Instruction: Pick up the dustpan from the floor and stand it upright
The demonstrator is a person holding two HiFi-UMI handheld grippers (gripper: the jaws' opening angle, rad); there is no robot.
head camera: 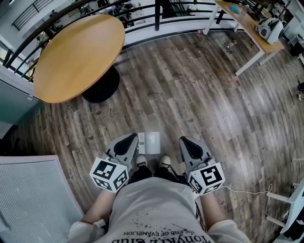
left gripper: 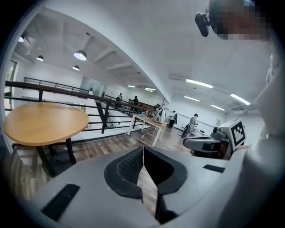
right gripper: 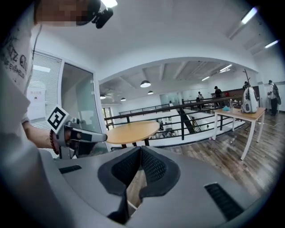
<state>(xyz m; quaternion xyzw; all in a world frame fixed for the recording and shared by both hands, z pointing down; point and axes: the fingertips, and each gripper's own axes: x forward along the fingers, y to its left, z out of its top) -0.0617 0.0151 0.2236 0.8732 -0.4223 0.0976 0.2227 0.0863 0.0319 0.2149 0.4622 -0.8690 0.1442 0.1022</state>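
In the head view a pale grey-white dustpan (head camera: 152, 142) shows as a small rectangle on the wood floor just ahead of the person's shoes, between the two grippers; I cannot tell how it stands. My left gripper (head camera: 131, 138) hovers beside it on the left and touches nothing. Its jaws meet at the tips with nothing between them (left gripper: 143, 149). My right gripper (head camera: 183, 139) is level with it on the right, and its pads are also closed together and empty (right gripper: 141, 149). Both point forward over the floor.
A round wooden table (head camera: 78, 54) on a black base stands ahead to the left, and a black railing (head camera: 142, 9) runs behind it. A light desk (head camera: 256, 35) is at the far right. A white slatted panel (head camera: 33, 199) lies at my lower left.
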